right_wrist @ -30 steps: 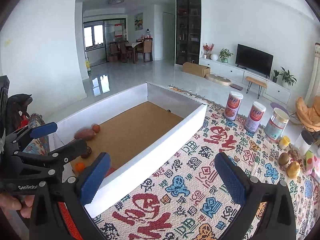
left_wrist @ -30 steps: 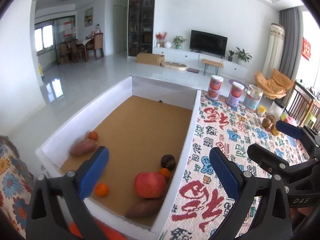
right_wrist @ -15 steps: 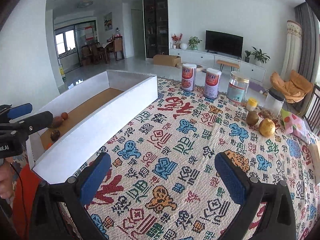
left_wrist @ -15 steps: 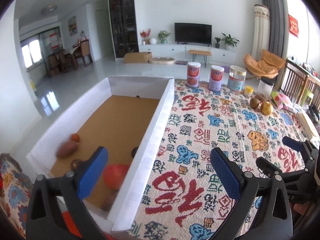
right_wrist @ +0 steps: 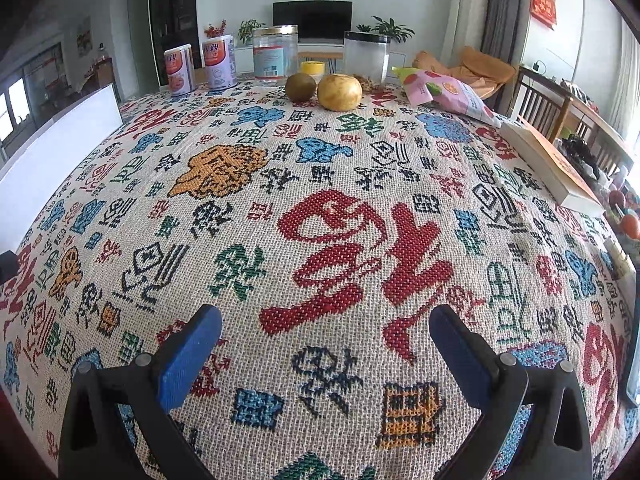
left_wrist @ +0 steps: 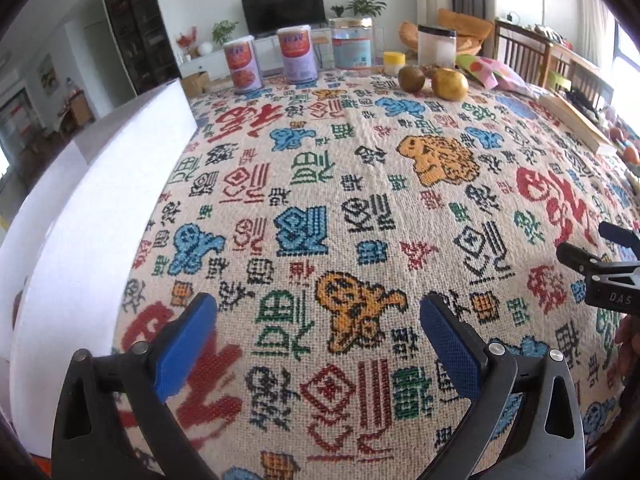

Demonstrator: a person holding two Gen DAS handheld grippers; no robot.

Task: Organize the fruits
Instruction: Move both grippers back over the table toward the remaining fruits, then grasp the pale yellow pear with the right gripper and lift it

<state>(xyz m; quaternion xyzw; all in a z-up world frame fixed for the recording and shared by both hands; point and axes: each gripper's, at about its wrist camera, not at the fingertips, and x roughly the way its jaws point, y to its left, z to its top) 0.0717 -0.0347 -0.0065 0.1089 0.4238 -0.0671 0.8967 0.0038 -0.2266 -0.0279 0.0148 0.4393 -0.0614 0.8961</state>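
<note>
Two fruits lie at the far side of the patterned cloth: a dark green-brown round fruit (right_wrist: 301, 87) (left_wrist: 411, 78) and, touching its right side, a yellow round fruit (right_wrist: 339, 92) (left_wrist: 449, 84). The white box (left_wrist: 92, 200) (right_wrist: 56, 148) runs along the left; its inside is hidden. My left gripper (left_wrist: 316, 348) hangs open low over the cloth, nothing between its blue pads. My right gripper (right_wrist: 326, 354) is open too and empty, far short of the fruits. The right gripper's black fingertips (left_wrist: 592, 256) show at the right edge of the left wrist view.
Behind the fruits stand two printed tins (right_wrist: 180, 69) (right_wrist: 219, 61), a clear jar (right_wrist: 276, 53), a small yellow pot (right_wrist: 312, 69) and a clear container (right_wrist: 367, 58). A pink snack bag (right_wrist: 444, 92) and a book (right_wrist: 552, 168) lie on the right. A hand (left_wrist: 628, 340) holds the right gripper.
Both grippers have swung right, away from the box, and dropped close to the cloth. The box's inside with its fruits has left view; the two fruits at the far side look nearer.
</note>
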